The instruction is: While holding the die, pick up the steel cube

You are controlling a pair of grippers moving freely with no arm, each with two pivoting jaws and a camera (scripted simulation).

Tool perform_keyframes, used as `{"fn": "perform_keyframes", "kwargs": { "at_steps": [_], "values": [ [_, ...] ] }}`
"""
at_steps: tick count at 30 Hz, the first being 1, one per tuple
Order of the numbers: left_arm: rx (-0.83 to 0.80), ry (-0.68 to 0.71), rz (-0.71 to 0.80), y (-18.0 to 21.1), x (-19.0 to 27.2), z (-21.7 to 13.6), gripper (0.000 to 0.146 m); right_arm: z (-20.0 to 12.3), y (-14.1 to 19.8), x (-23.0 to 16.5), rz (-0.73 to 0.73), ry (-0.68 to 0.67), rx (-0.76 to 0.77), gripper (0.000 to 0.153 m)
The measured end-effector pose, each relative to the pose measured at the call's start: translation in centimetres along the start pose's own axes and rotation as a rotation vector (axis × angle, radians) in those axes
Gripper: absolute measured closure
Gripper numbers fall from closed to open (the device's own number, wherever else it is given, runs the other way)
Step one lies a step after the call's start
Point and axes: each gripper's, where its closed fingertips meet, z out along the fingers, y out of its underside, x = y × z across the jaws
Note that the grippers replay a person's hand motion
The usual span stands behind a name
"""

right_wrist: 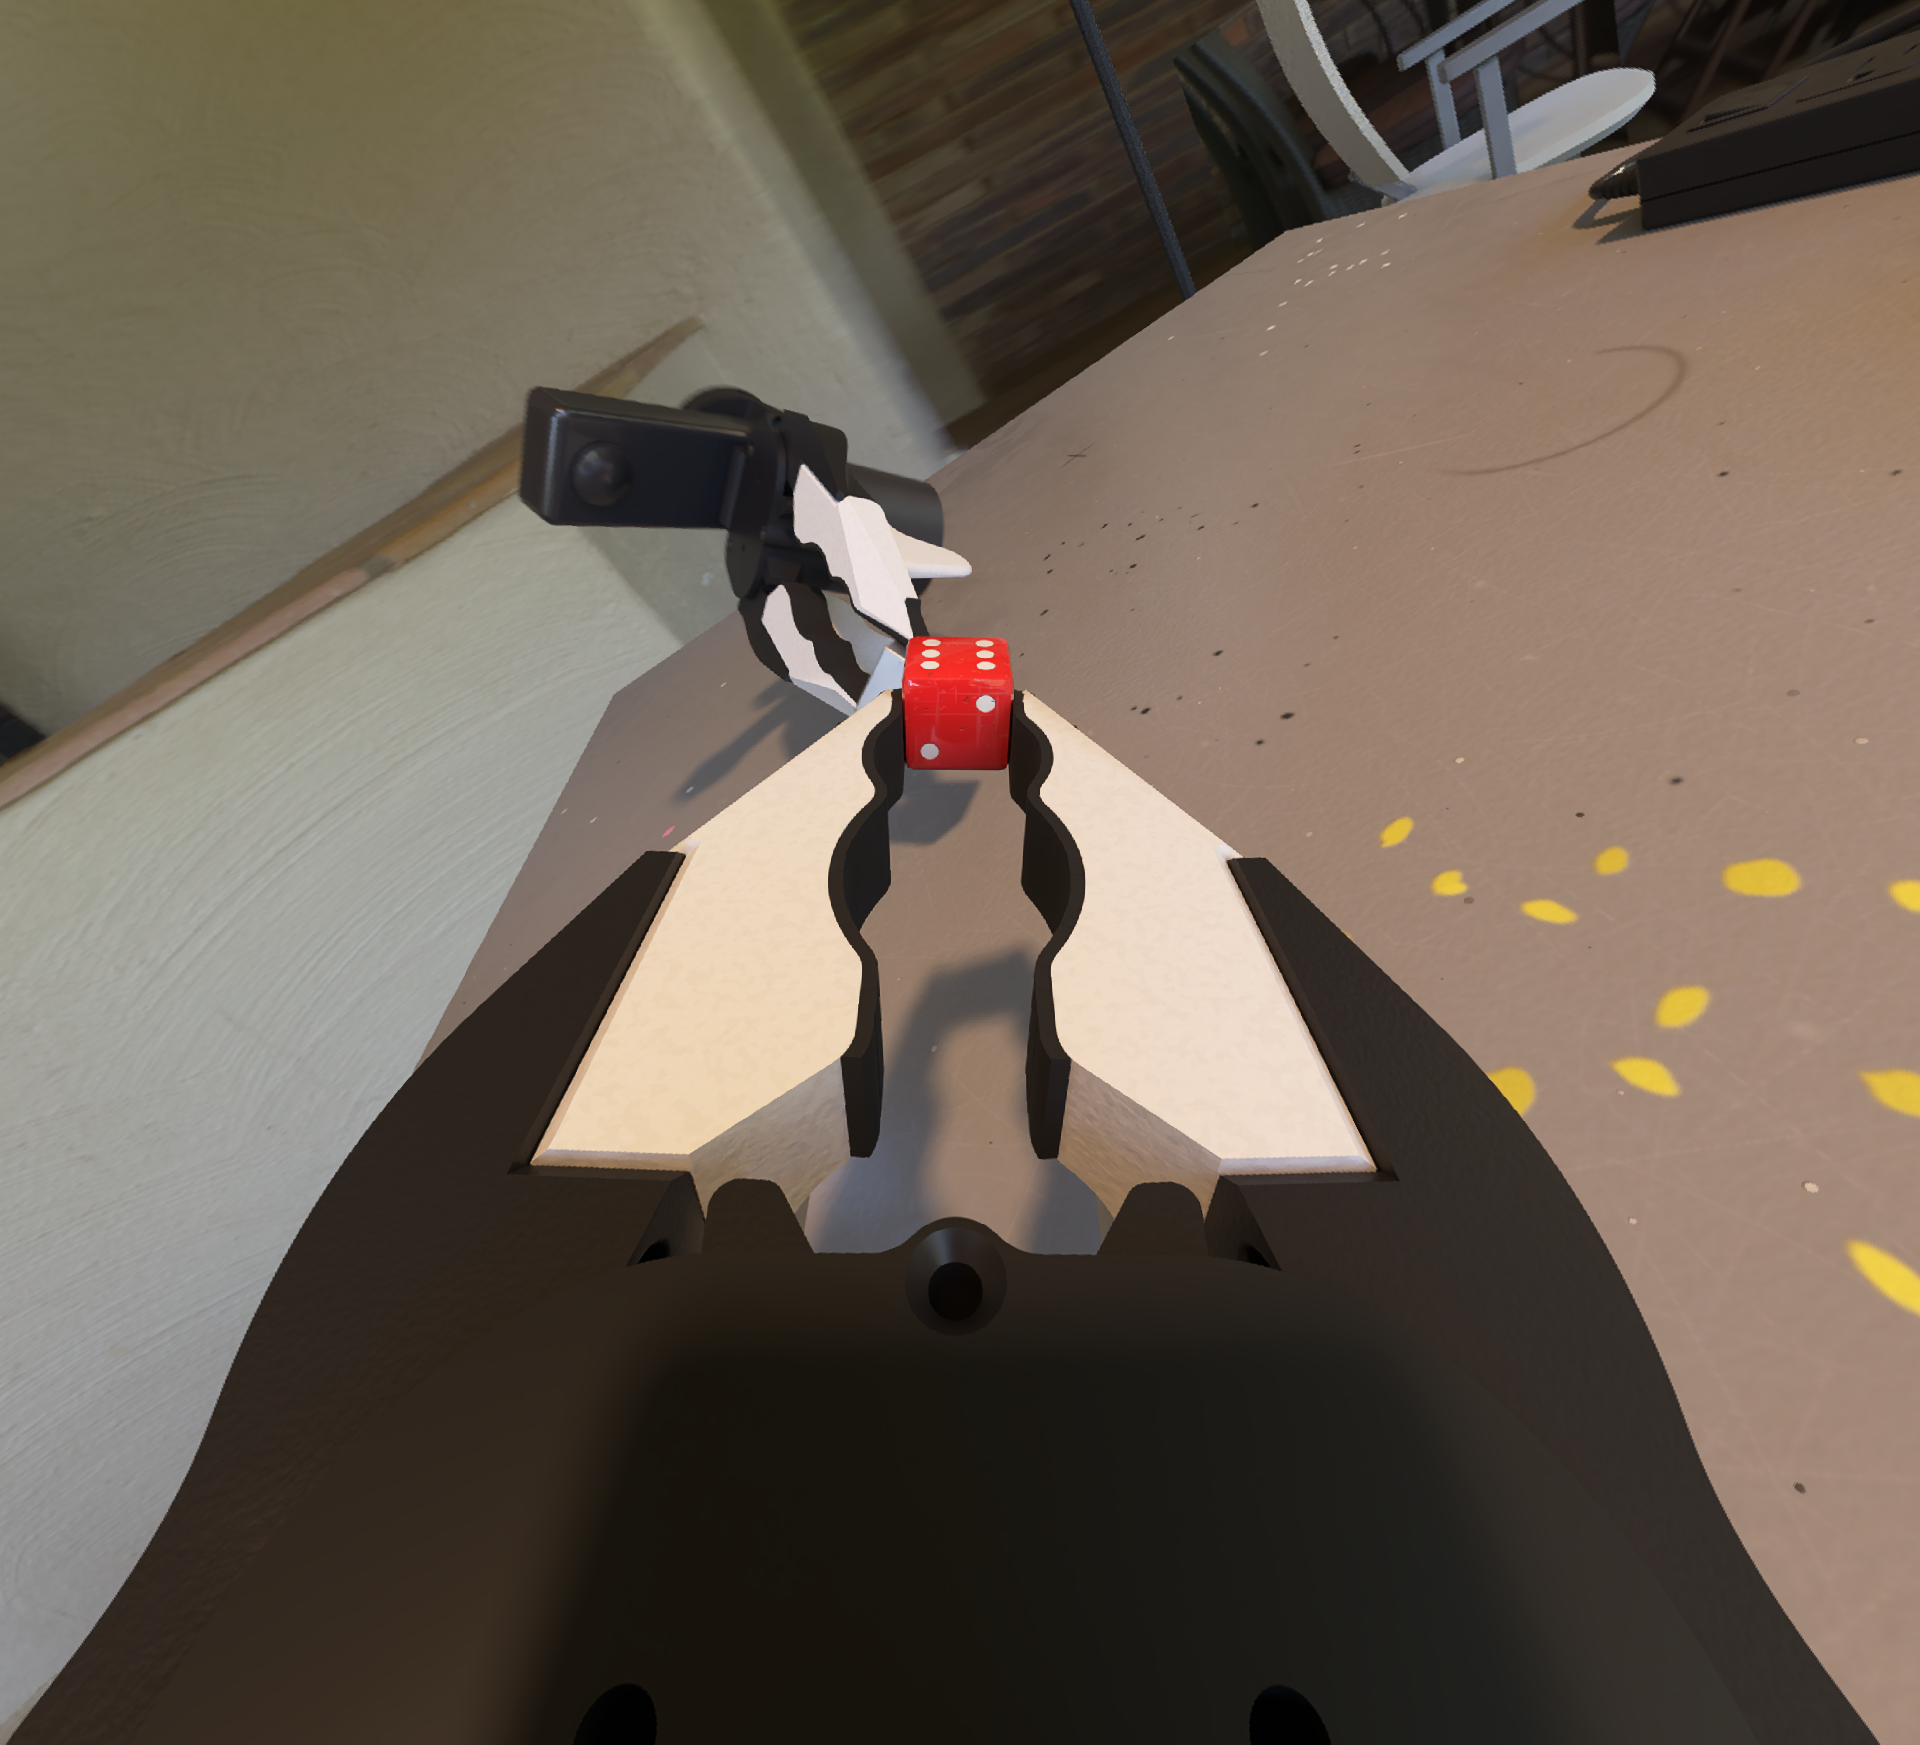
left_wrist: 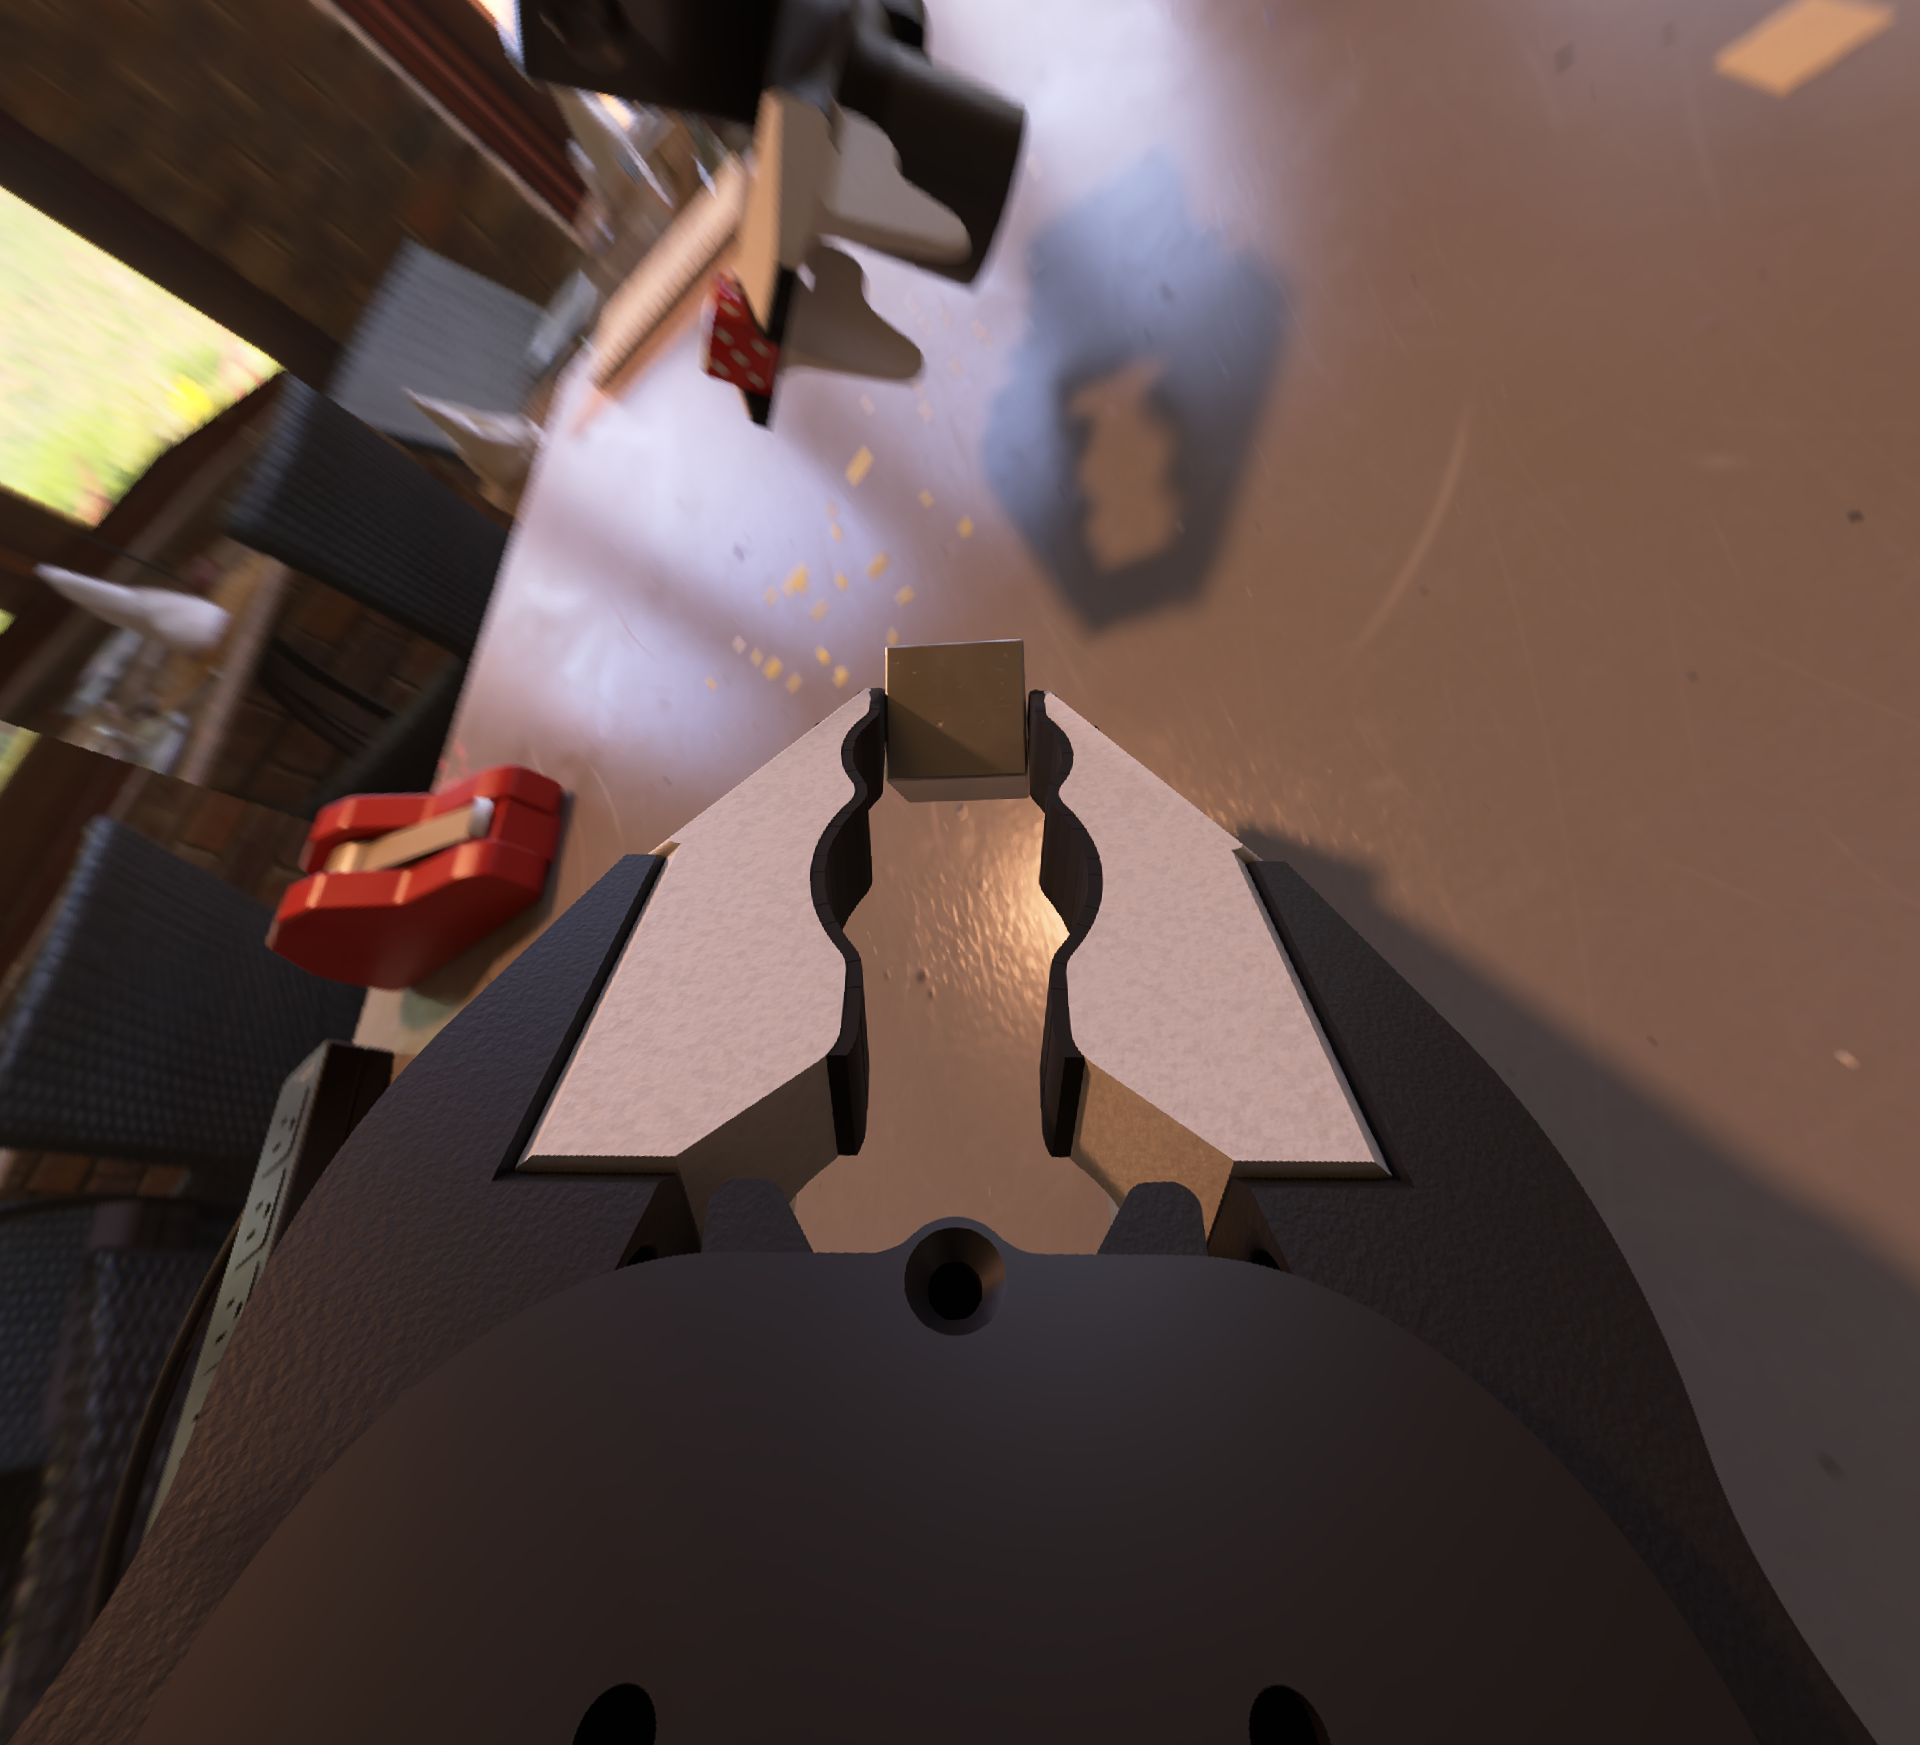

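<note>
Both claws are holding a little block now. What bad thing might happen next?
1. The left gripper pinches the grey steel cube only at its fingertips; heavy smooth metal might slip out.
2. The right gripper also holds the red die with white dots just by its tips, so a jolt could drop it.
3. In the right wrist view, the two grippers look close and might bump.

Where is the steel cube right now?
In the left wrist view, the steel cube sits centre frame, clamped between the left gripper fingertips above the table.
</note>
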Motion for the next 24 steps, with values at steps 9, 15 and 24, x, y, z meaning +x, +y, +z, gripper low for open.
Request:
{"fn": "perform_keyframes", "kwargs": {
  "at_steps": [9,15,24],
  "values": [
    [-0.361,0.275,0.145,0.3,0.9,0.2,0.119,0.0,0.1,0.0,-0.003,0.000,-0.004,0.134],
    [-0.373,0.274,0.124,1.1,1.6,1.5,0.119,0.1,0.1,-0.1,-0.005,-0.006,-0.009,0.134],
    [-0.446,0.452,0.063,1.6,3.2,0.8,0.119,0.1,0.2,-0.1,-0.005,-0.002,-0.013,0.134]
  ]
}}
